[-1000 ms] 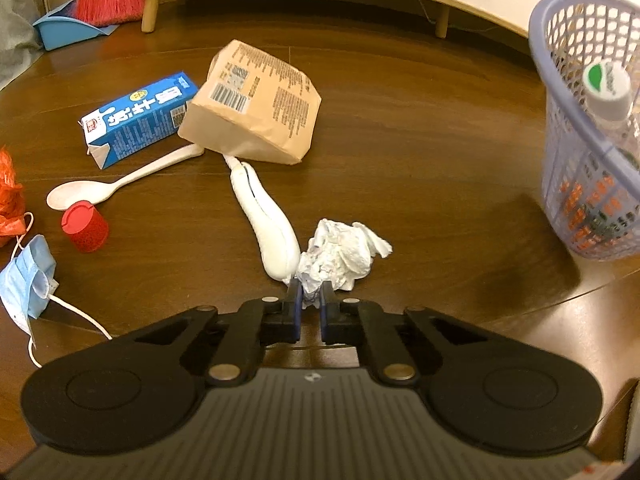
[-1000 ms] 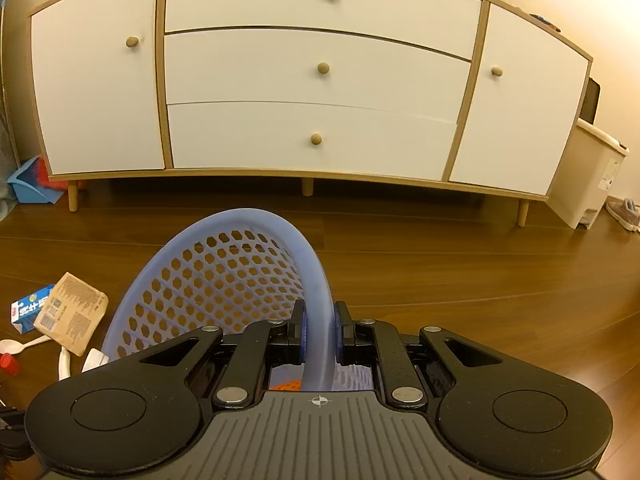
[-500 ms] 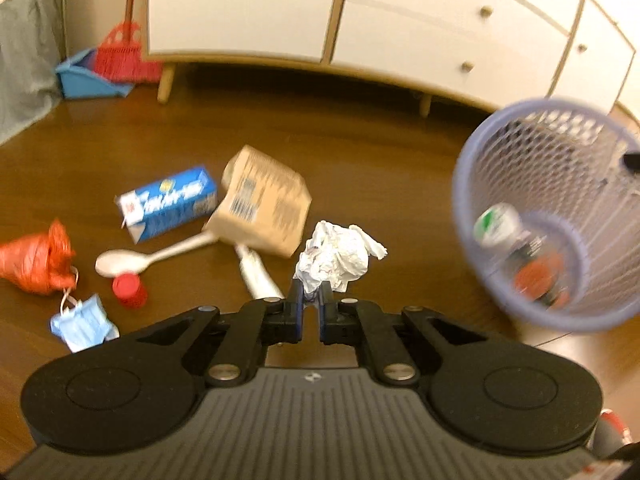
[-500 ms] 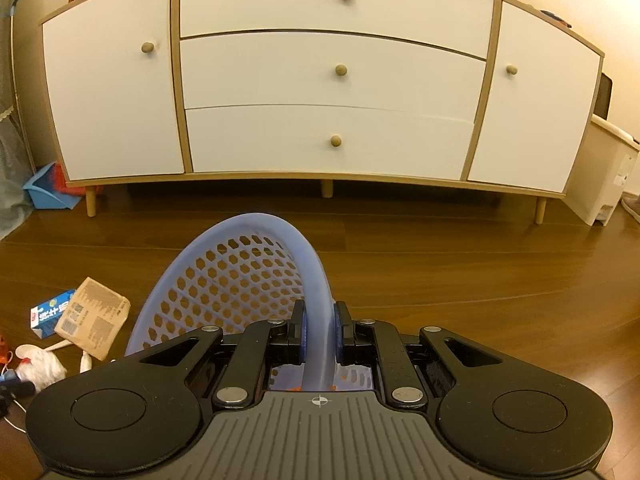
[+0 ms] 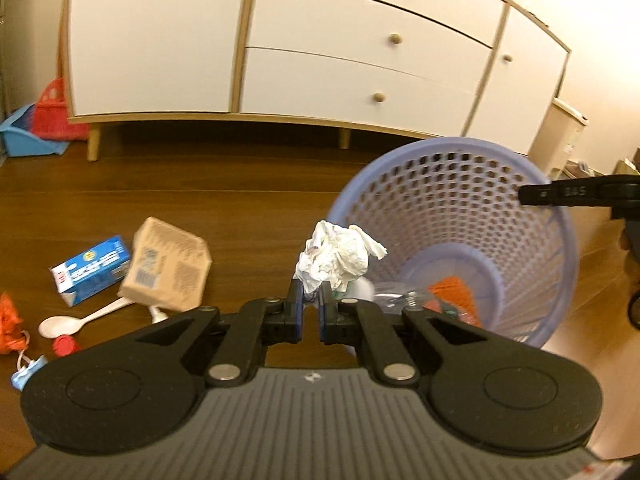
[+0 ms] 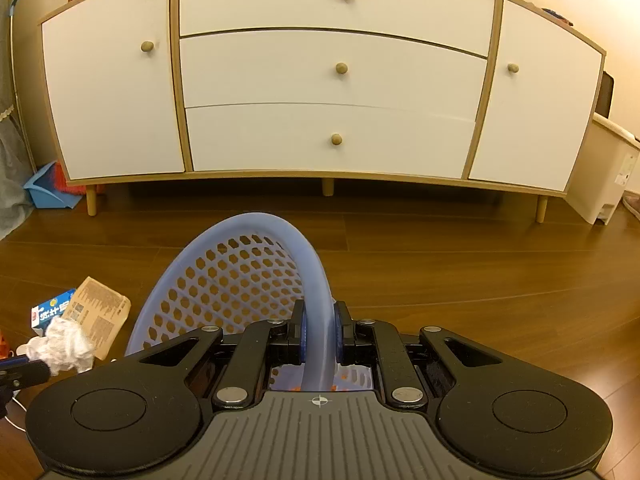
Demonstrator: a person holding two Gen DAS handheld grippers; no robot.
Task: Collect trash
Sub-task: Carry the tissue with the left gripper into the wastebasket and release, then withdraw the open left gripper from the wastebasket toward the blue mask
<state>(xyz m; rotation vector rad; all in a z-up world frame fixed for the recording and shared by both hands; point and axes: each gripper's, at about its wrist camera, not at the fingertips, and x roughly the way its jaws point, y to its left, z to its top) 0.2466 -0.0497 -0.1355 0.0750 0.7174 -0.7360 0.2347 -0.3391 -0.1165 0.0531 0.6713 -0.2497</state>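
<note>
In the left wrist view, the left tongs were clamped on a crumpled white tissue at the centre of the frame, held off the floor just left of the tilted lavender basket. The right tongs gripped the basket's rim at lower centre of the right wrist view. A brown paper package, a blue carton and a white spoon lay on the wooden floor at lower left.
</note>
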